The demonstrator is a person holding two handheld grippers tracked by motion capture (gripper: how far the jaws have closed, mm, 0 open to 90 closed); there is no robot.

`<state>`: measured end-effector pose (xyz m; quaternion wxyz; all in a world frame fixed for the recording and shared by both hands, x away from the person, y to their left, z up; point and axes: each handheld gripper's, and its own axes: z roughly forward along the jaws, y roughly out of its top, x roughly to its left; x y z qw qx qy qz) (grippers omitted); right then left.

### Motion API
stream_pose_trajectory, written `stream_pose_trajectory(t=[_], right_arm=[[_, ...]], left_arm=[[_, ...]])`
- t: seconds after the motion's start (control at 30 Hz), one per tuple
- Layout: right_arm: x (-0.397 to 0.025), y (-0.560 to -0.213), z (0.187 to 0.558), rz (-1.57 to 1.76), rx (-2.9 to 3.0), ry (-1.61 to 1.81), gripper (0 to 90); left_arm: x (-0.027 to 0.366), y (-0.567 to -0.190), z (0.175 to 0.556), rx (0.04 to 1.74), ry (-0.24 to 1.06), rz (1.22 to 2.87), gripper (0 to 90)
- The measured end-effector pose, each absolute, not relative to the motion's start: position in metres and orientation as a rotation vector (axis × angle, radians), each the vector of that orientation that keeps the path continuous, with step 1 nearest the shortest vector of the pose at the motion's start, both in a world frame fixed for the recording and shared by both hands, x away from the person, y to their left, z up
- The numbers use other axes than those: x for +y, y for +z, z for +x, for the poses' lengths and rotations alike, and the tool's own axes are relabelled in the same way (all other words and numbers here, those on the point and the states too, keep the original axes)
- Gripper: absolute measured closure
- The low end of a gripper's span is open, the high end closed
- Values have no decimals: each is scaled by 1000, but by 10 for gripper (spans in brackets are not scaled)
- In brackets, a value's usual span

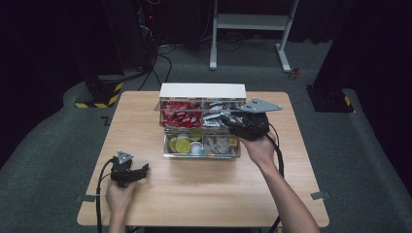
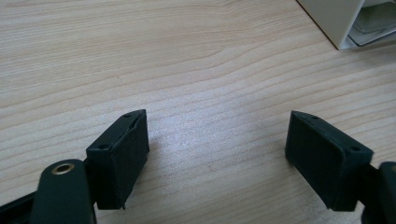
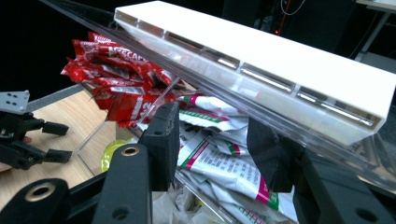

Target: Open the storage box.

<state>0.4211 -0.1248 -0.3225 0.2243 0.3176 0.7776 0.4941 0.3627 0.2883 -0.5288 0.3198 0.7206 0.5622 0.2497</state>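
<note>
Your right gripper (image 3: 212,149) jaws stand apart over white green-striped sachets (image 3: 219,161); red Nescafé sachets (image 3: 119,79) lie left; your left gripper (image 2: 217,154) rests wide apart.

Left of the right jaws lie red sachets (image 3: 116,70); below them, yellow-green pods (image 1: 183,142). A wooden bench (image 2: 187,60) spreads under the left jaws, a white frame (image 1: 252,22) far beyond
</note>
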Motion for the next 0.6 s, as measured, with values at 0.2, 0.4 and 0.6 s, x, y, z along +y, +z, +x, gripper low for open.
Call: stream_pose_trajectory(t=[0.2, 0.4, 0.6], right_arm=[[-125, -319, 428, 886, 2126, 1376, 547], [-123, -320, 434, 901, 2138, 1364, 545], [-124, -318, 440, 924, 2162, 1373, 549]], left_arm=[[288, -529, 362, 1478, 655, 1895, 216], [288, -529, 362, 1478, 656, 1899, 212], [287, -529, 363, 1478, 653, 1898, 199]])
